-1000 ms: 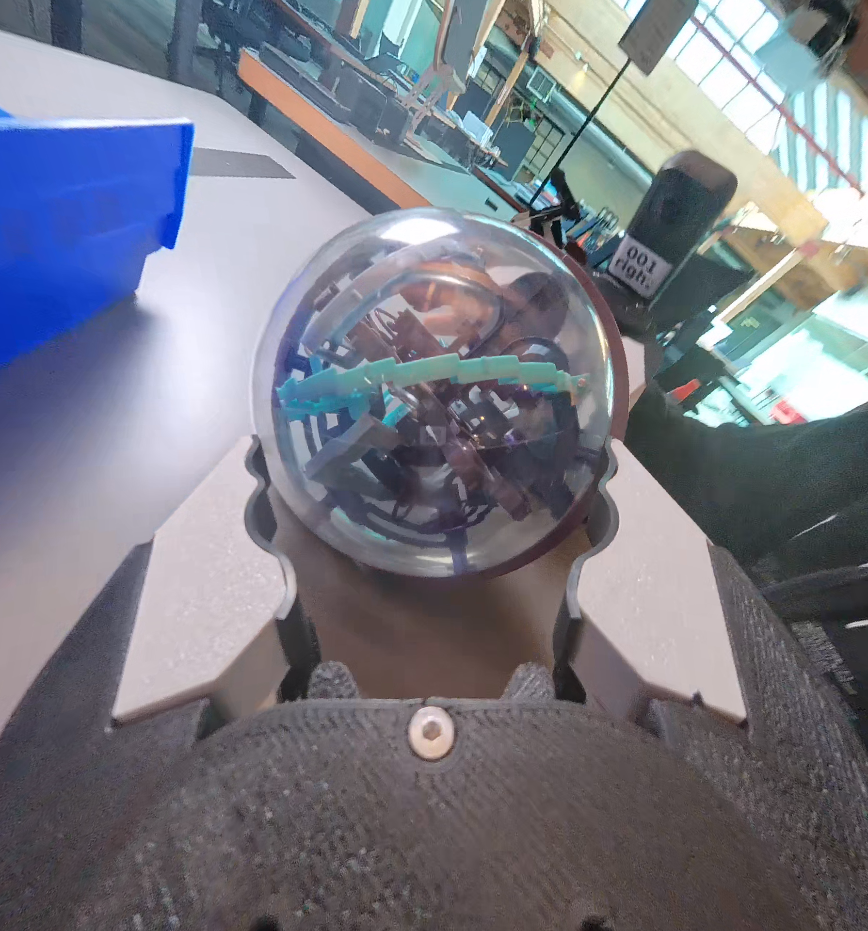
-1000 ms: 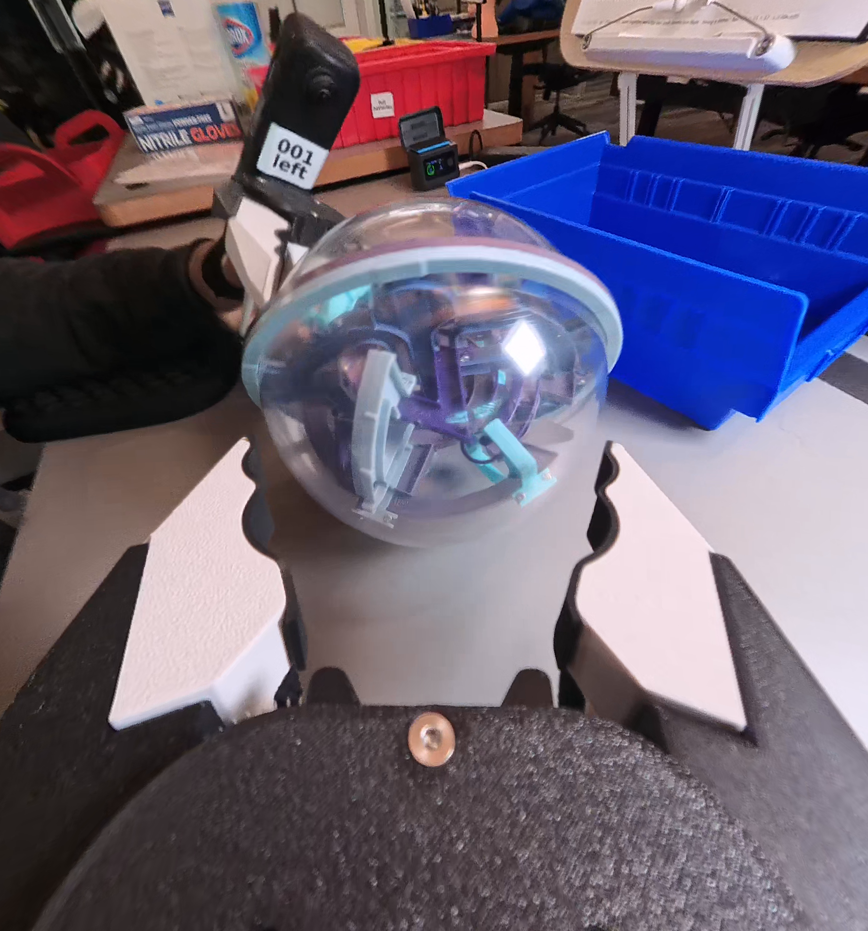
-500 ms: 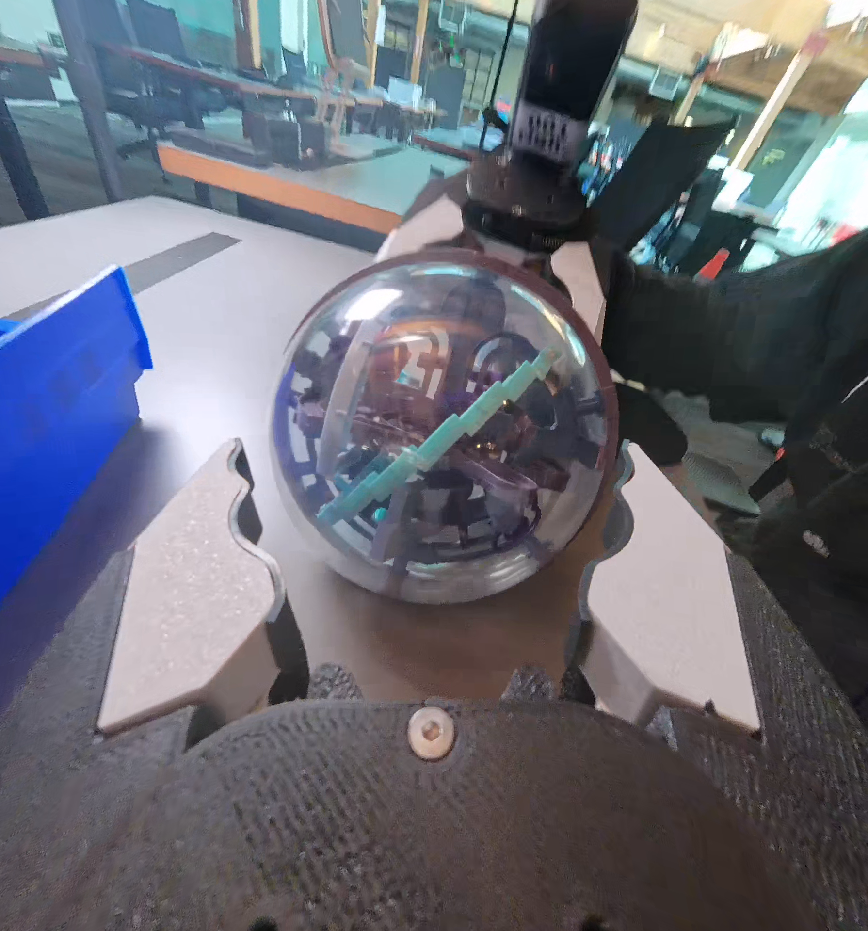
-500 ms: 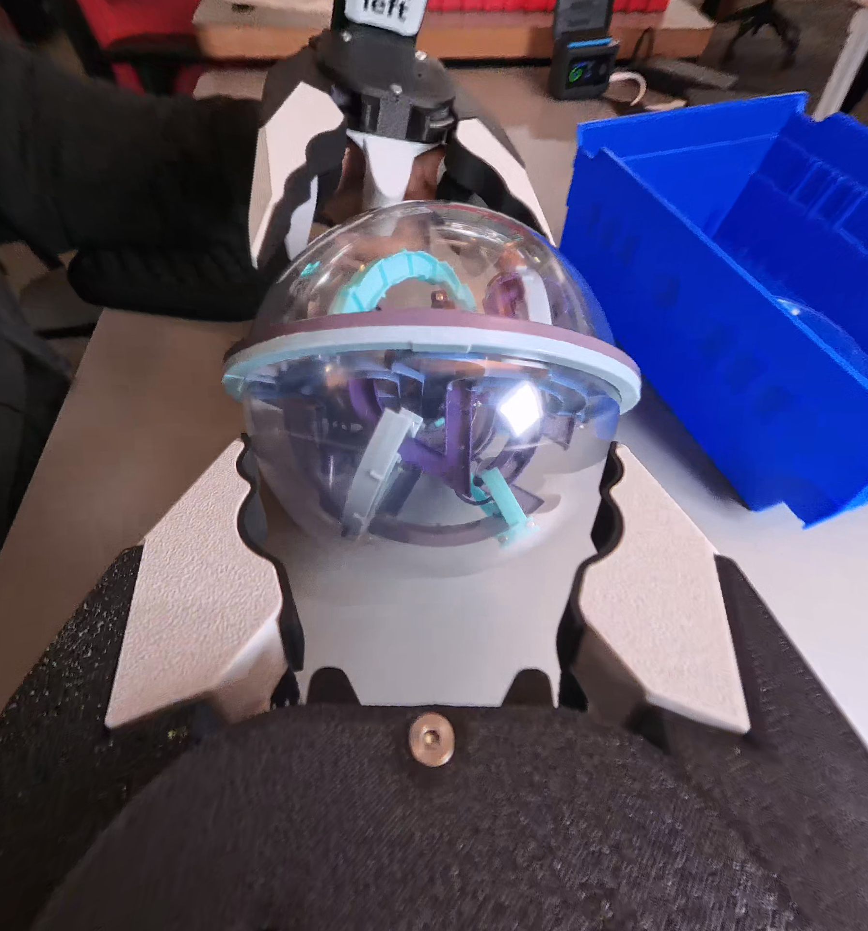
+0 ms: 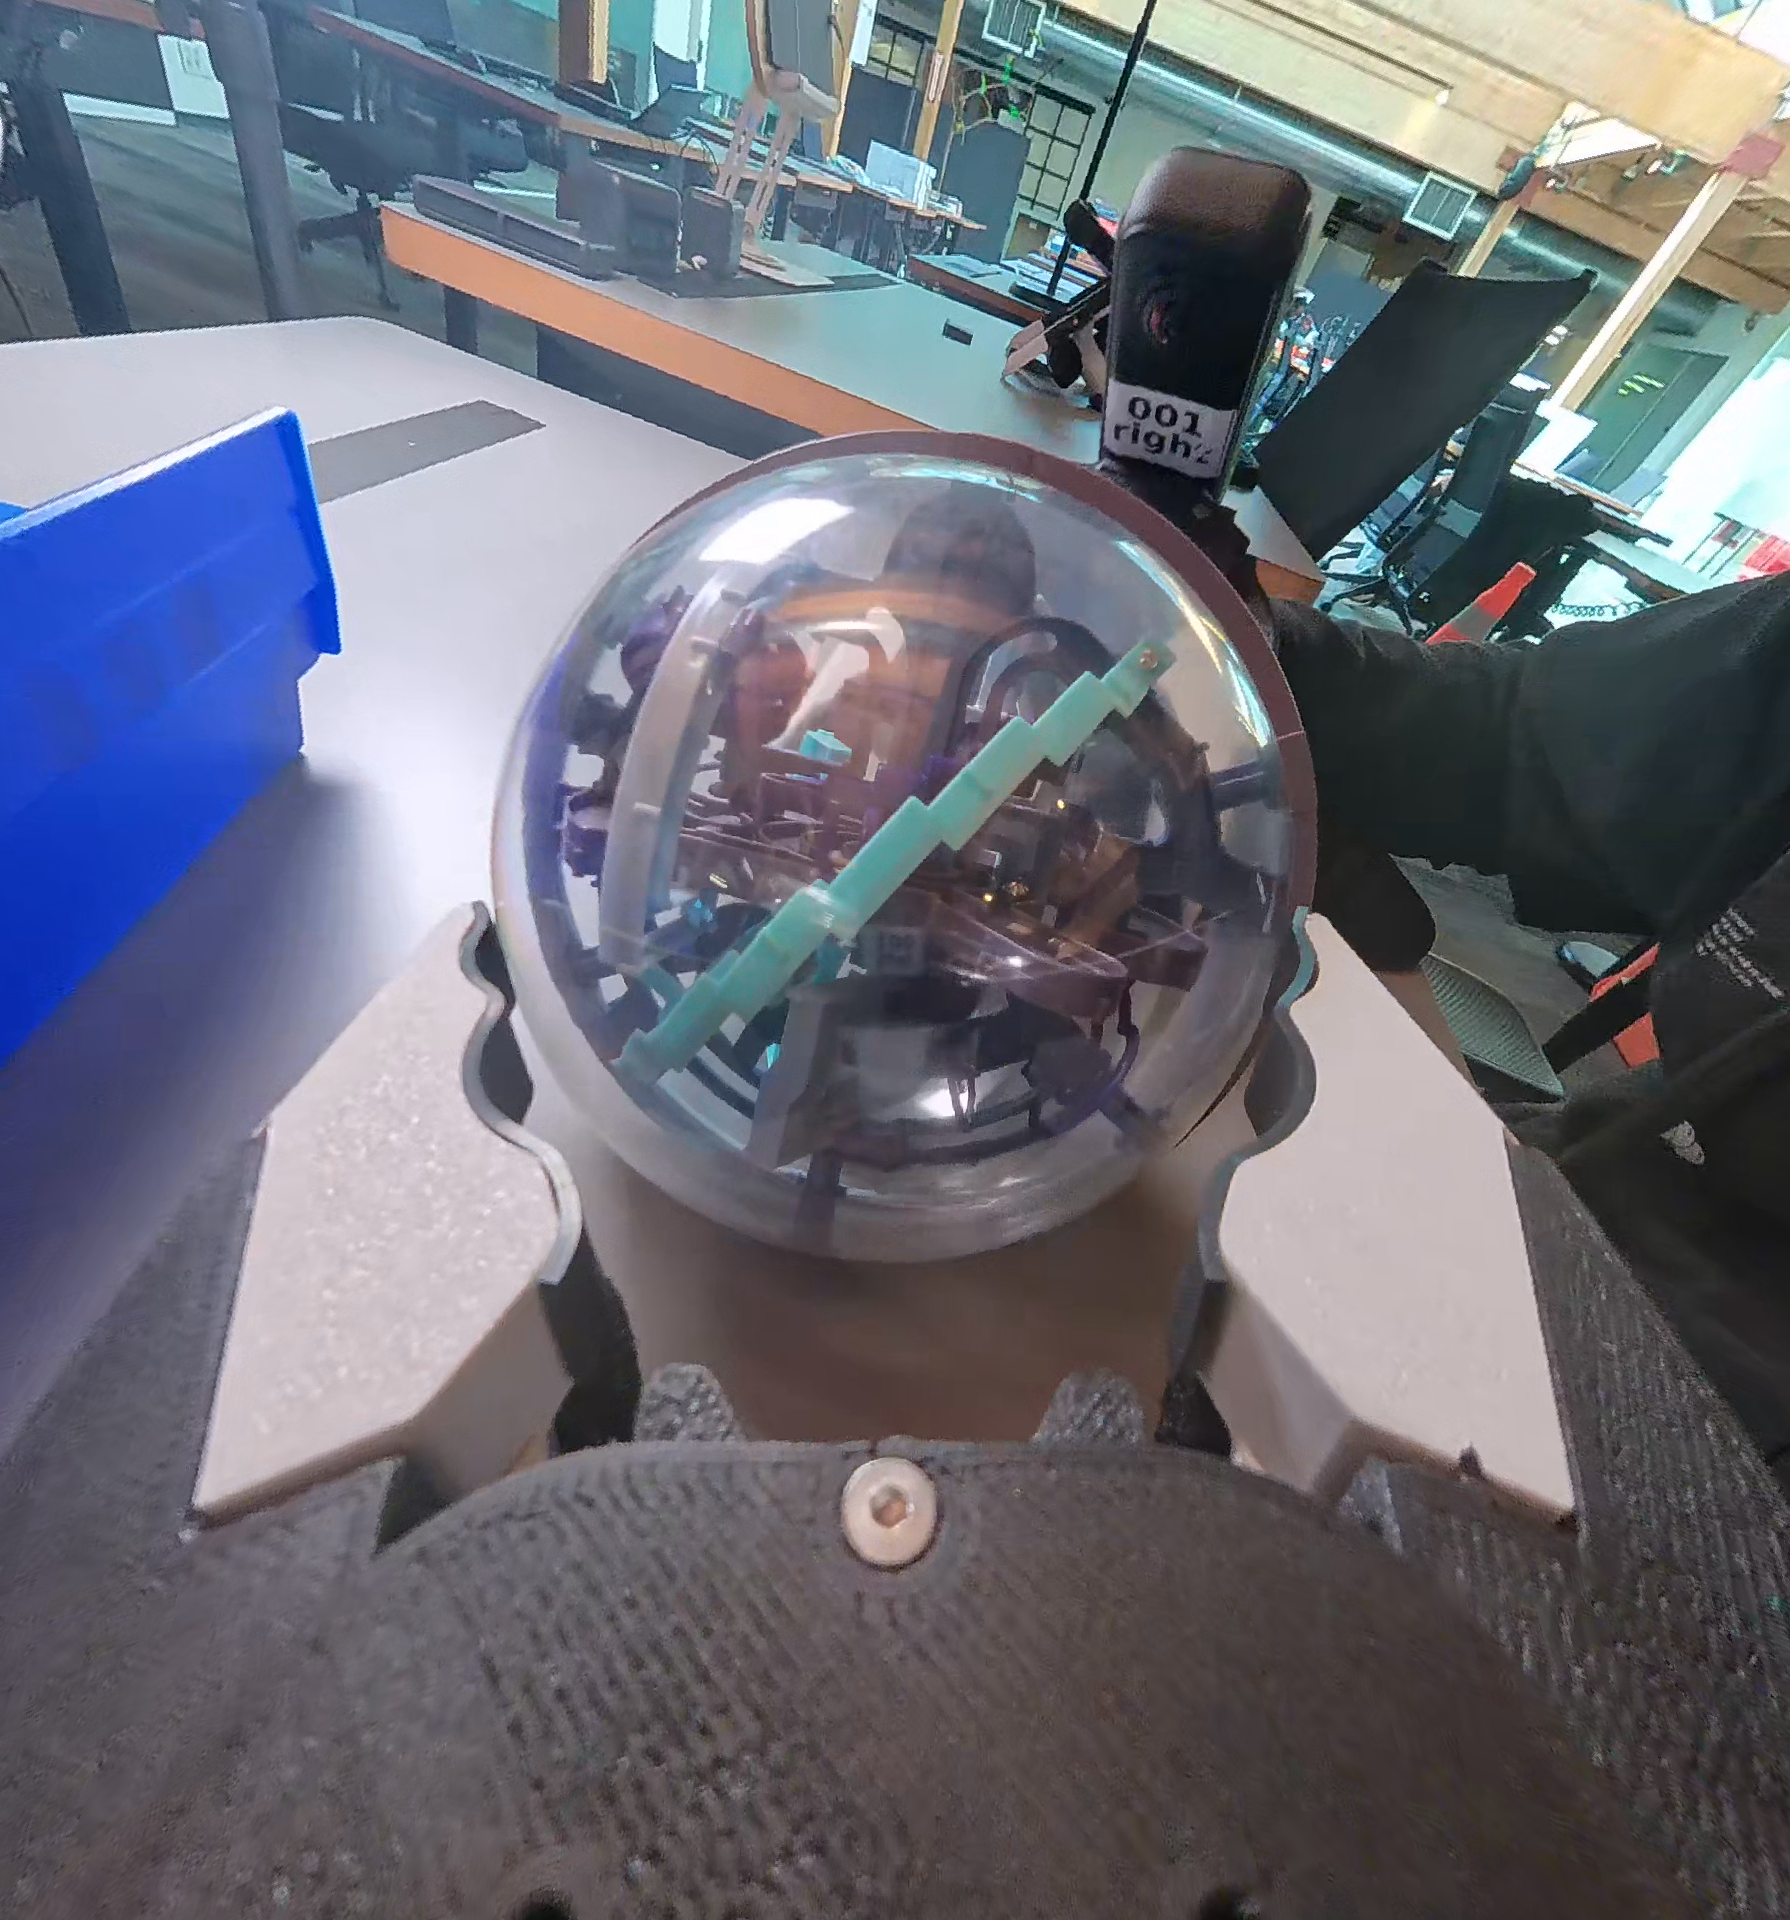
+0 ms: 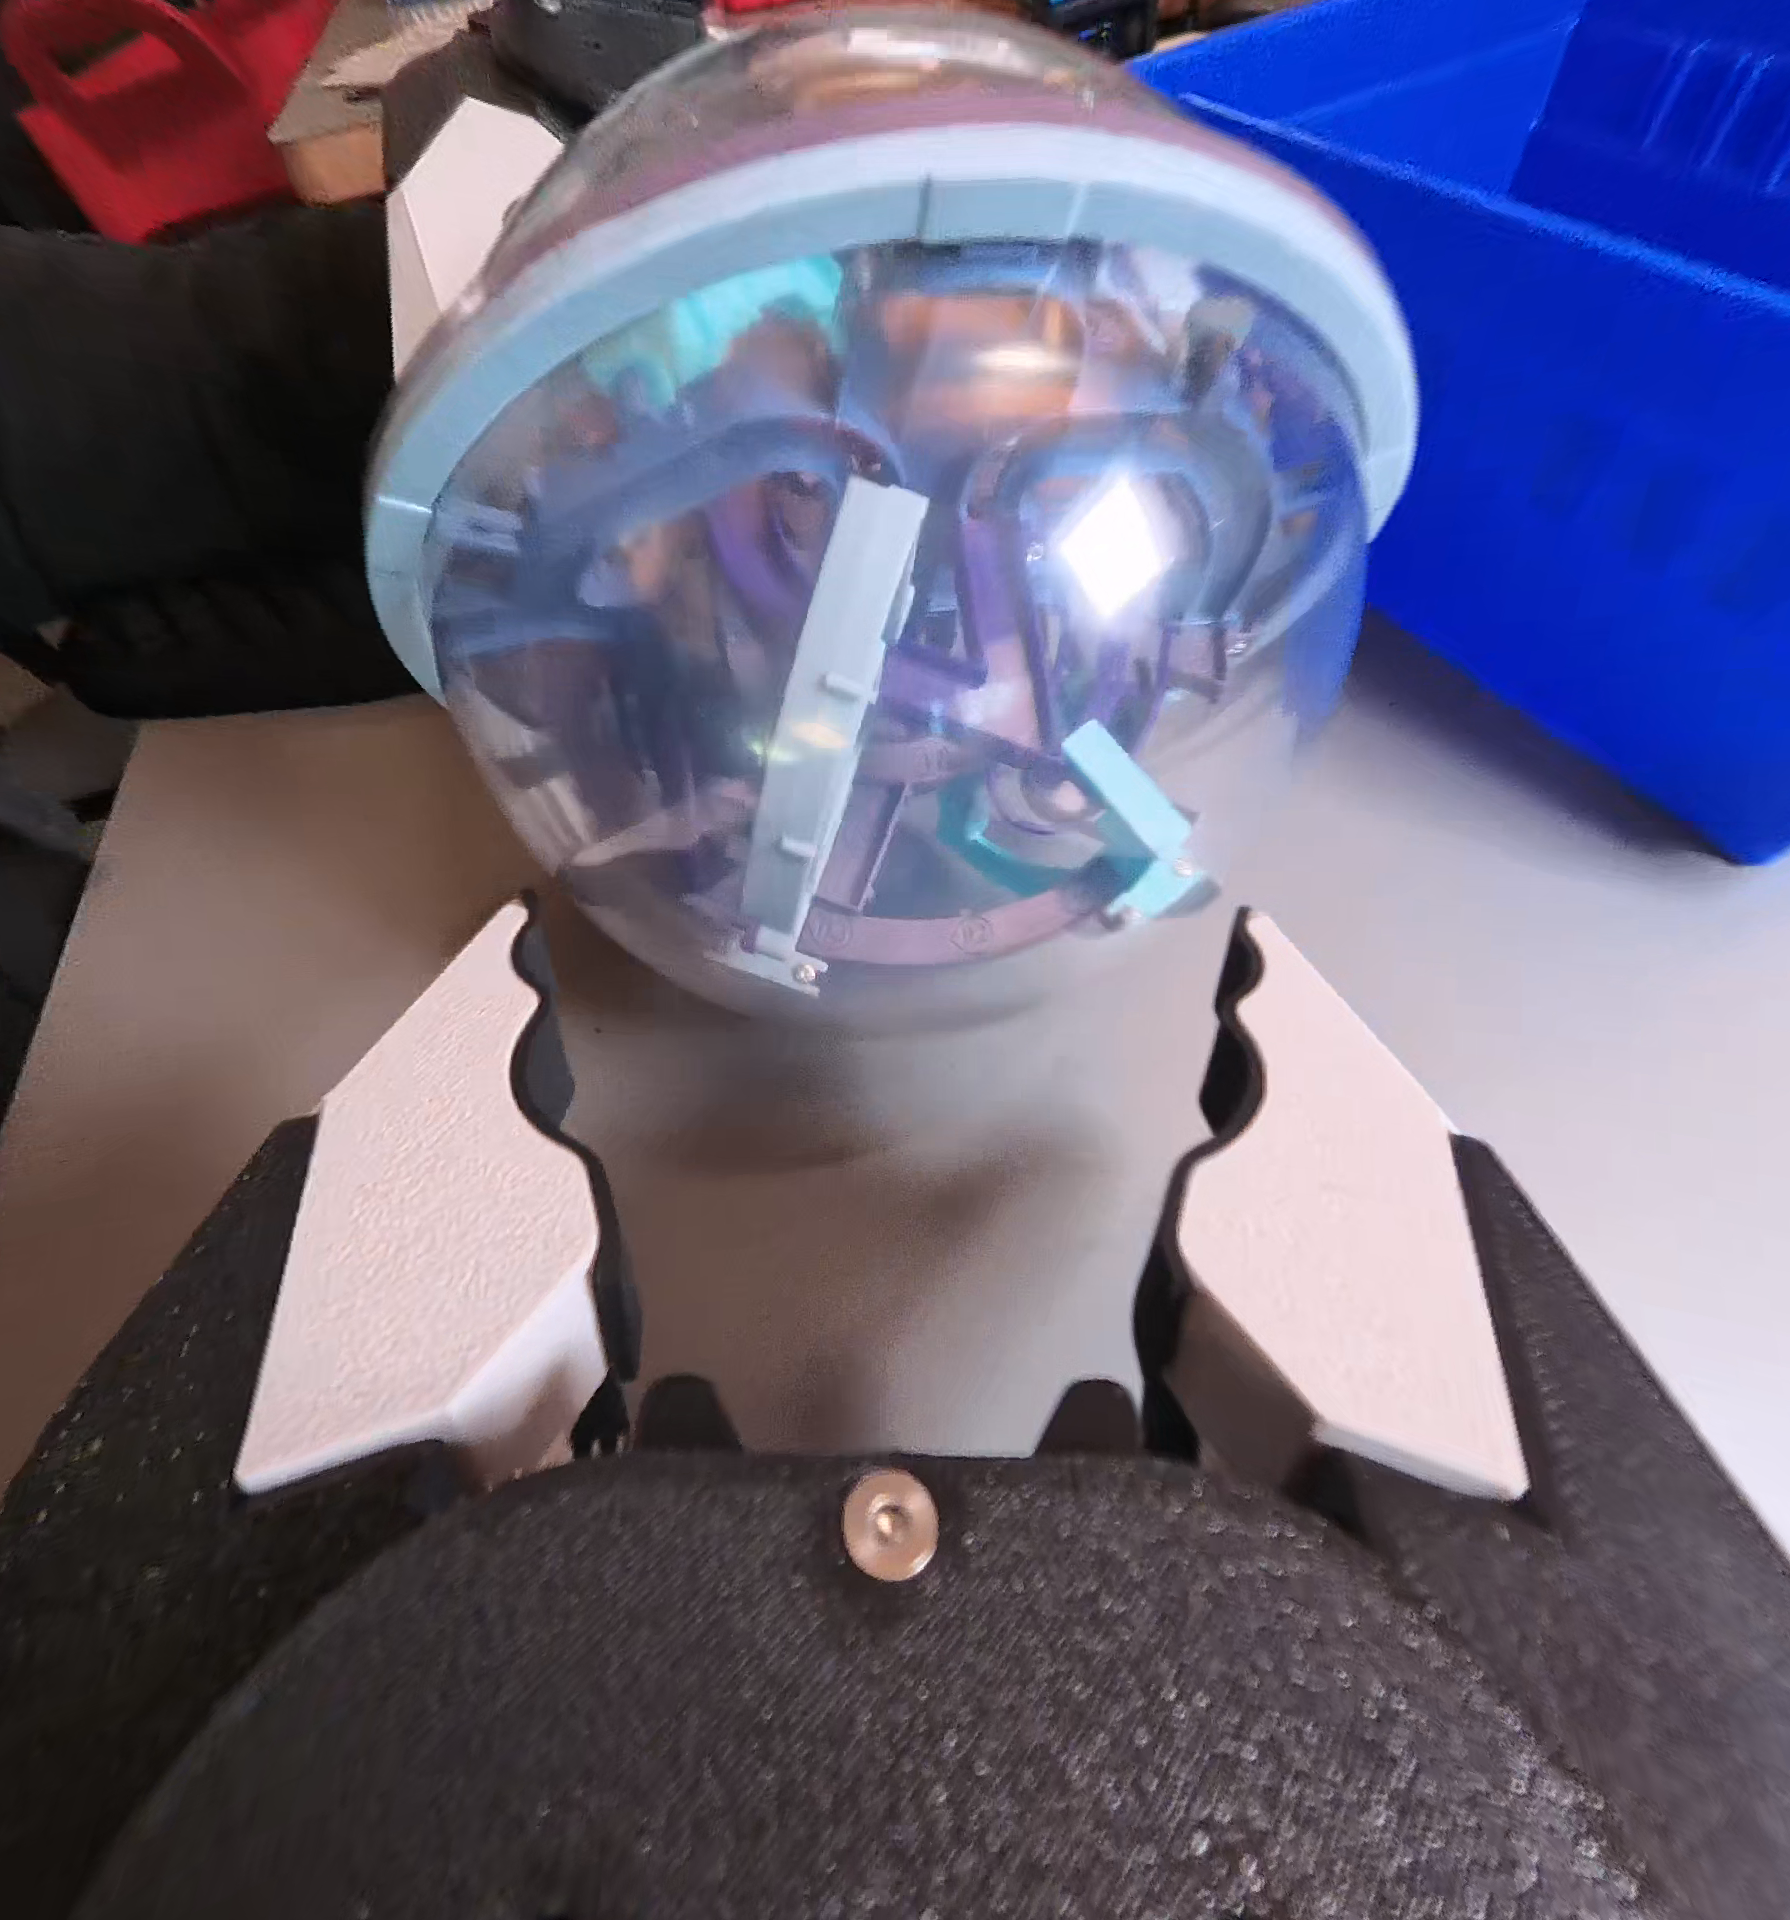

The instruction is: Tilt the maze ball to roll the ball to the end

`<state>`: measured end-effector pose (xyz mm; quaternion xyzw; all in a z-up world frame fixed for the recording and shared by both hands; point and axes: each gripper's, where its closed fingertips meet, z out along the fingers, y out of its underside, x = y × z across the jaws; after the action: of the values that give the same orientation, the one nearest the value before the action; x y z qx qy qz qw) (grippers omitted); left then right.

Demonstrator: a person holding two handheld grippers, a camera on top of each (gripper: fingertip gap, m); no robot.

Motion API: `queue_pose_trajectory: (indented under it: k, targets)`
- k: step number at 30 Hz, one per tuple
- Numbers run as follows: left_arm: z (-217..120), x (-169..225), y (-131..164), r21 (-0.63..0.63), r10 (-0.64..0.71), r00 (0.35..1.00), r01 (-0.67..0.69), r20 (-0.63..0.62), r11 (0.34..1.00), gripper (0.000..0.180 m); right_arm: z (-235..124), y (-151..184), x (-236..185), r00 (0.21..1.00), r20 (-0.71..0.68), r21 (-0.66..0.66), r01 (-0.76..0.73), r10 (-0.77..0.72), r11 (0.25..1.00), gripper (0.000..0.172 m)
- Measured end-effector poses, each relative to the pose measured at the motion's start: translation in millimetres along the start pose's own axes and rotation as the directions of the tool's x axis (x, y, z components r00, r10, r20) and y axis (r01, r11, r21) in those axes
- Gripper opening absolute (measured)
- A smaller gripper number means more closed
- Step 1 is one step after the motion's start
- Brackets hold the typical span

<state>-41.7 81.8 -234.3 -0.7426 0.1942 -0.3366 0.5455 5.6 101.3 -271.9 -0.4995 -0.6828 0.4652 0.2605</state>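
The clear plastic maze ball with teal, purple and brown tracks inside [image 5: 901, 842] sat off the grey table [image 5: 434, 582], beside the blue plastic bin [image 5: 112, 707]. The left gripper [image 5: 889, 935] clamped it, both fingertips pressing its sides. The right gripper [image 6: 883, 935] stood apart, the ball just beyond its tips.

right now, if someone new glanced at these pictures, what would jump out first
The clear maze ball fills the middle of both views, packed with purple and brown tracks and a teal stepped strip running diagonally across it. It sits between the fingers of the left claw, with the right claw facing it from the opposite side. A bright blue bin stands on the grey table beside it.
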Motion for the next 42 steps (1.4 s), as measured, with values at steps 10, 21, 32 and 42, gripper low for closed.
queue_pose_trajectory:
  k: [10, 21, 32, 42]
  targets:
    - [12, 12, 21, -0.109, 0.009, 1.000, -0.009, -0.003, 0.994, 0.140, -26, -32, -3, 0.992, 0.023, 0.030, 0.121, -0.121, 0.992, 0.126]
    - [22, 16, 27, -0.122, 0.130, 0.991, -0.125, 0.036, 0.985, 0.140, -35, -32, -5, 0.979, 0.001, 0.016, 0.203, -0.203, 0.979, 0.126]
    - [28, 24, 33, -0.142, -0.096, 0.995, 0.089, -0.038, 0.986, 0.139, -40, -36, -5, 0.998, 0.066, 0.043, 0.012, -0.015, 0.999, 0.126]
    - [29, 31, 26, -0.128, -0.193, 0.980, 0.185, -0.048, 0.974, 0.137, -46, -32, -7, 0.986, 0.115, 0.089, -0.129, 0.119, 0.988, 0.127]
